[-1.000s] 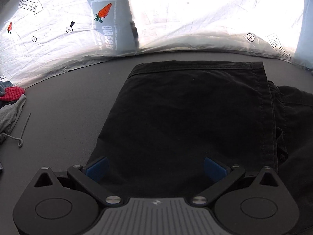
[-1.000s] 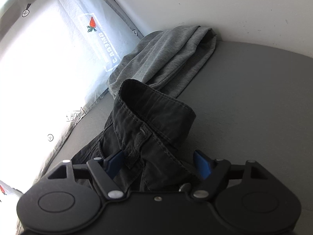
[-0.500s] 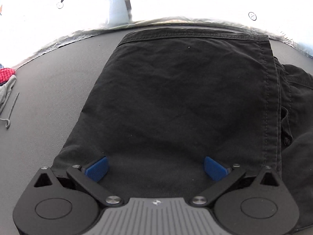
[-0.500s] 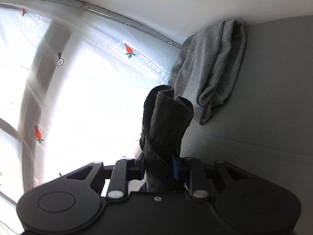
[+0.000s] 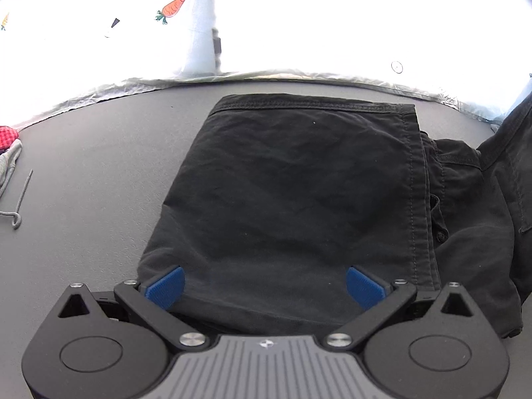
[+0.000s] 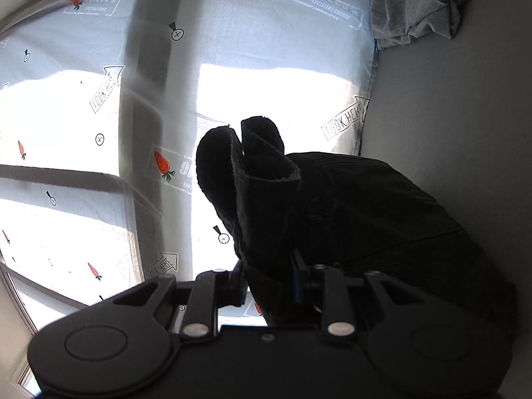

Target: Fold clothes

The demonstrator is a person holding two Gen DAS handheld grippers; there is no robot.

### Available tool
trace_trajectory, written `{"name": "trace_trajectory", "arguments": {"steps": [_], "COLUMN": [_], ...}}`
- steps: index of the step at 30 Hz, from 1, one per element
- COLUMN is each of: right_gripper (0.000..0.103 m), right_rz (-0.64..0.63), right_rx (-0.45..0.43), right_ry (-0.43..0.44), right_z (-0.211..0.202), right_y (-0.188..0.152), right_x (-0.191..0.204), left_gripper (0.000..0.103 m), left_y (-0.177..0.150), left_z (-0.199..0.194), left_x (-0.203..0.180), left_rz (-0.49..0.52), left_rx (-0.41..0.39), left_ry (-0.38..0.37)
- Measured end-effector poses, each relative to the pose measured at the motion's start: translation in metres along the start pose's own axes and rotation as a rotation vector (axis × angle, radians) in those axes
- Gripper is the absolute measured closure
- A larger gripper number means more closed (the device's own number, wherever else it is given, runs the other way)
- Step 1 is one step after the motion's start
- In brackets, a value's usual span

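Note:
Black trousers (image 5: pixel 292 193) lie partly folded on a dark grey surface (image 5: pixel 99 173) in the left wrist view, the leg part flat, the waist part bunched at the right. My left gripper (image 5: pixel 264 284) is open, its blue pads (image 5: pixel 166 282) resting on the near edge of the folded leg. My right gripper (image 6: pixel 269 287) is shut on a fold of the black trousers (image 6: pixel 256 179) and holds it lifted in front of the curtain; the fabric rises above the jaws.
A pale curtain with carrot prints (image 6: pixel 99 116) hangs behind the surface, also in the left wrist view (image 5: pixel 173 6). A grey garment (image 6: pixel 419 3) lies at the far corner. A red and grey cloth pile with a drawstring (image 5: pixel 10 153) lies at the left edge.
My right gripper closed on the trousers' waist end and lifted it up and over, swinging toward the curtain. My left gripper stayed open on the folded leg, shifting slightly.

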State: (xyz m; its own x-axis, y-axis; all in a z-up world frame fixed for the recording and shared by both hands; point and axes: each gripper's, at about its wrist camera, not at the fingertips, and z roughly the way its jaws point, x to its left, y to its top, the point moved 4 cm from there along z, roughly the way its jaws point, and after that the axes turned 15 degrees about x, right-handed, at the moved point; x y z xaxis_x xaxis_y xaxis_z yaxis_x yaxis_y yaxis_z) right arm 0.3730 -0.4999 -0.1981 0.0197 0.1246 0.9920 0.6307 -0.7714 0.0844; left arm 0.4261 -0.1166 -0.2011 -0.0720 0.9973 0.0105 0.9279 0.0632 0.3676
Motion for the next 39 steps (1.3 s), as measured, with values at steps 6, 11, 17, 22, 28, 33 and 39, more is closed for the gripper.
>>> {"name": "trace_trajectory", "arguments": {"steps": [6,11,17,22,28,33,39], "right_gripper": [0.076,0.076,0.075,0.068,0.065,0.039,0.036], "right_rz": [0.009,0.075,0.145,0.159,0.102,0.123,0.028], "right_rx": [0.091,0.142,0.221,0.276,0.309,0.367,0.485], "right_ry": [0.017,0.075,-0.030,-0.242,-0.441,-0.401,-0.436], "right_z": [0.060,0.116,0.183,0.224,0.255,0.262,0.275], "right_y": [-0.048,-0.074,-0.109,-0.124,-0.136,-0.136,-0.160], "right_x": [0.011,0.008,-0.011,-0.040,-0.044,-0.028,0.000], "left_gripper": [0.001,0.001,0.001,0.001,0.001,0.001,0.001], "left_y": [0.010,0.009,0.011,0.011,0.016,0.016,0.012], "left_z": [-0.021,-0.012,0.009,0.027,0.046,0.051,0.052], "left_x": [0.065,0.112,0.156,0.171,0.180,0.184,0.182], "left_rz": [-0.053,-0.068,-0.111,-0.110,-0.131,-0.178,-0.179], "left_rx": [-0.044,-0.046,-0.023,-0.002,0.006,0.000,0.005], "left_ry": [-0.028,-0.054,-0.121,-0.165,-0.203,-0.264,-0.238]}}
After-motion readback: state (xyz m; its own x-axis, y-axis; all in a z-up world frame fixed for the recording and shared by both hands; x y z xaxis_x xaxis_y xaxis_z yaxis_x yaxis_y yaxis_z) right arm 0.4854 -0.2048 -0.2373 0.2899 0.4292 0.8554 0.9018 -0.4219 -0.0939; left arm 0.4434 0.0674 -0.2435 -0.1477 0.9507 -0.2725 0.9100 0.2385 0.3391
